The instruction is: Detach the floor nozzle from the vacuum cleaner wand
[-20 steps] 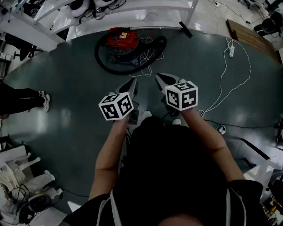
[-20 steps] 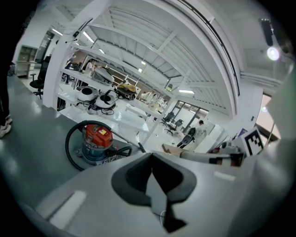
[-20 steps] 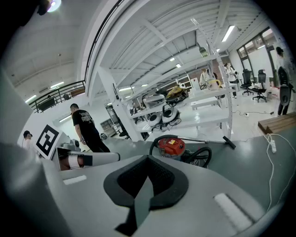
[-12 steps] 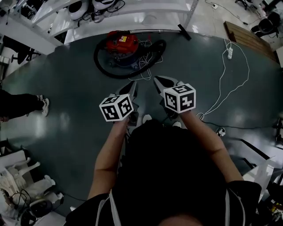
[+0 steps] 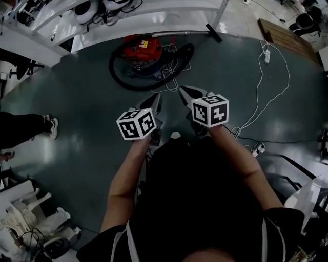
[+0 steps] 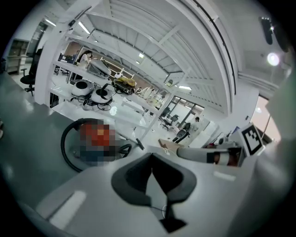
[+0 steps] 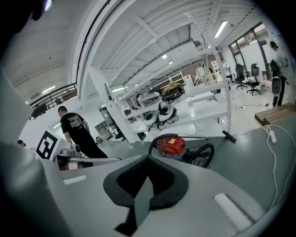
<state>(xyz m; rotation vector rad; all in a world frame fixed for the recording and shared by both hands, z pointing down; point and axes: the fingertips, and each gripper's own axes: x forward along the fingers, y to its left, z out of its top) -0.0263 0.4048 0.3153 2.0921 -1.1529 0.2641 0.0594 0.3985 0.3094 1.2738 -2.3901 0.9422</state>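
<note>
The red vacuum cleaner [image 5: 142,50] stands on the dark floor ahead, with its black hose [image 5: 119,77] looped round it. Its metal wand [image 5: 179,34] lies along the floor behind it and ends in the black floor nozzle [image 5: 214,33] at the right. The wand [image 7: 199,136] and nozzle [image 7: 228,135] also show in the right gripper view, still joined. My left gripper [image 5: 155,98] and right gripper [image 5: 183,92] hang side by side in the air well short of the vacuum. Both are shut with nothing between the jaws [image 6: 151,158] [image 7: 147,159].
White shelving [image 5: 128,15] with machines runs along the far edge. A white power strip [image 5: 266,56] and its cable trail across the floor at the right, near a wooden pallet [image 5: 282,37]. A bystander's legs [image 5: 25,125] stand at the left. Clutter lies at the bottom left.
Both grippers stay shut and about where they were, held in front of me. The bystander's feet at the left sit a little lower in the view.
</note>
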